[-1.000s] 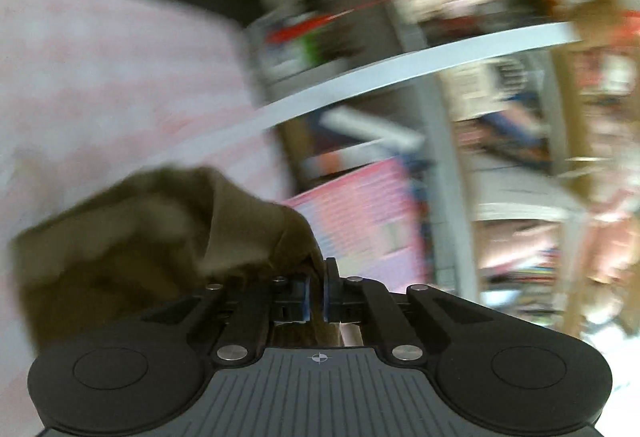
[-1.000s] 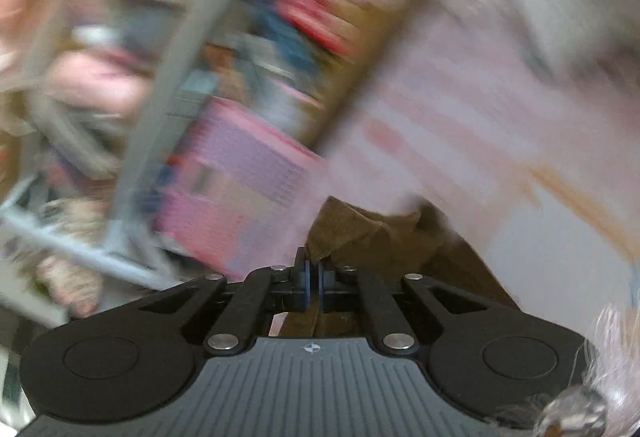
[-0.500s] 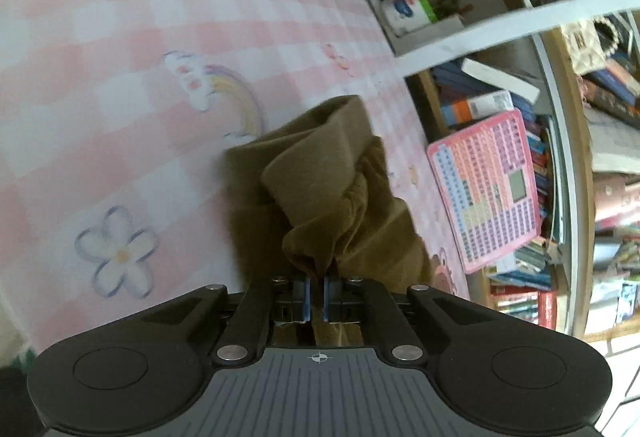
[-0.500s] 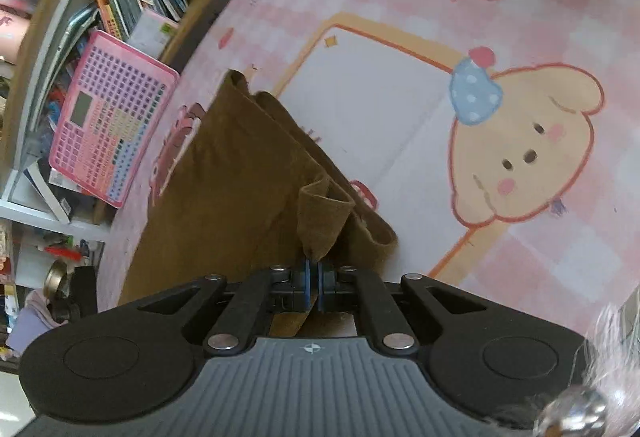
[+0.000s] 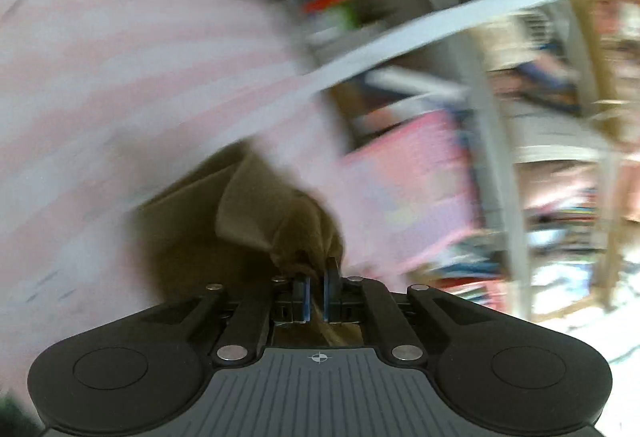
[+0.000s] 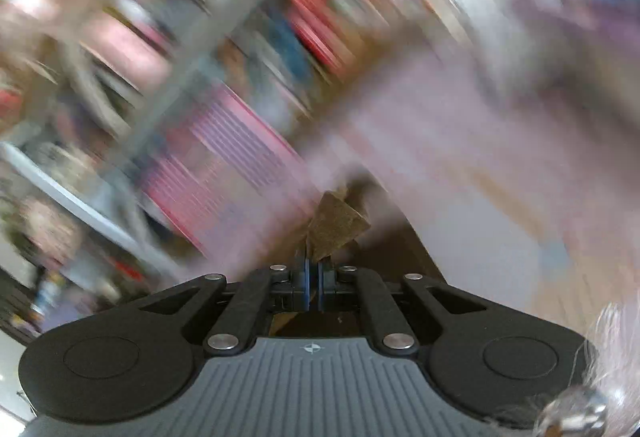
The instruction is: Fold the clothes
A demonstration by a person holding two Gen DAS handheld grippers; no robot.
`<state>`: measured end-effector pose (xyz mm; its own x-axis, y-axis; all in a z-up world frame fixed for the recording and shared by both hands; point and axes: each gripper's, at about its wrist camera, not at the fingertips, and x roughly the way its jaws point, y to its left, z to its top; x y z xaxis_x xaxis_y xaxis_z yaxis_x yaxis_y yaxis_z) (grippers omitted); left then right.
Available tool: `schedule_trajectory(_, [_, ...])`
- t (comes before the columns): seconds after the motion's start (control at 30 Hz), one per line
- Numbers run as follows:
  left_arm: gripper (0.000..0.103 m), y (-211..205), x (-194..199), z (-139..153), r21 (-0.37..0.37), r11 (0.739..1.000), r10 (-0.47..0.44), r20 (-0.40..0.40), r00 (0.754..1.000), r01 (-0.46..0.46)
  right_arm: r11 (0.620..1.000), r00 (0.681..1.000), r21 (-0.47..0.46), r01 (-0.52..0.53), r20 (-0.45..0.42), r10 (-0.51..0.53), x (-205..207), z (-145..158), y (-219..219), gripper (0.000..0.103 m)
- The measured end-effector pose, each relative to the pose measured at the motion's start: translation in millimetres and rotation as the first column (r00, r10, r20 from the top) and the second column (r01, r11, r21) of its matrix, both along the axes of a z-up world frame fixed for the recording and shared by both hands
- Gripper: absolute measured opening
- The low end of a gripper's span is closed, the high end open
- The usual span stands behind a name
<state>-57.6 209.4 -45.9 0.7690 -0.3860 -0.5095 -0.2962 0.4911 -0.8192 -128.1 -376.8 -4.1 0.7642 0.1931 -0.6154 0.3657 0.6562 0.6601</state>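
Both views are smeared by motion. A brown garment [image 5: 256,213] bunches in front of my left gripper [image 5: 316,291], which is shut on a fold of it. Its lower part trails down onto the pink checked mat [image 5: 120,77]. In the right wrist view, a corner of the same brown garment [image 6: 334,227] sticks up from my right gripper [image 6: 313,285], also shut on the cloth. More dark cloth hangs to the right of that gripper, over the pink mat [image 6: 460,157].
A pink keyboard toy [image 5: 404,189] leans against blurred bookshelves [image 5: 540,117] at the right in the left view. The same pink toy [image 6: 224,165] and shelves of books [image 6: 280,17] fill the left in the right view. A white slanted bar [image 5: 420,33] crosses above.
Half a second ago both grippers looked down at the garment lying on the mat. Now both have swung up fast with the cloth still pinched, and the shelves fill the views.
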Motion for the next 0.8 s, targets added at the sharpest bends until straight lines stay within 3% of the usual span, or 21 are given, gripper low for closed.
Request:
schedule_trajectory(0.03, [0.004,-1,-2,-9,0.023,1.0,-0.002,-0.031,1.0,0.002,1.0,0.997,-0.003,-0.005,-0.083,0.004,2,-23,3,0.004])
schedule_trajectory(0.1, [0.004,-3,-5,-27,0.066,0.998,-0.003,-0.092,0.996,0.009,1.0,0.989,-0.02,-0.011,-0.147,0.008,2,-48,7,0.004])
schedule_trajectory(0.23, [0.006,-4,-3,-28,0.074,0.997,0.004,-0.097,0.995,0.003,0.999,0.988,-0.036,-0.009,-0.155,0.003,0,-58,9,0.005])
schedule_trajectory(0.37, [0.008,-2,0,-28,0.066,0.998,0.005,-0.105,0.994,0.002,1.0,0.989,-0.029,0.006,-0.144,-0.01,-6,-58,5,0.018])
schedule_trajectory(0.47, [0.008,0,-2,-28,0.058,0.998,0.009,-0.108,0.994,-0.003,1.0,0.99,-0.021,0.021,-0.141,-0.024,-7,-58,3,0.018])
schedule_trajectory(0.57, [0.006,-15,1,-3,0.194,0.979,-0.06,-0.024,0.998,0.063,0.999,0.989,-0.02,0.03,-0.141,-0.033,-8,-59,2,0.01])
schedule_trajectory(0.67, [0.005,-30,4,23,0.328,0.938,-0.137,0.048,0.989,0.114,0.999,0.99,-0.045,0.024,-0.137,-0.03,-7,-57,3,0.006])
schedule_trajectory(0.8, [0.005,-26,6,17,0.328,0.938,-0.126,0.018,0.992,0.114,0.996,0.992,-0.084,0.017,-0.124,-0.028,-6,-50,5,0.006])
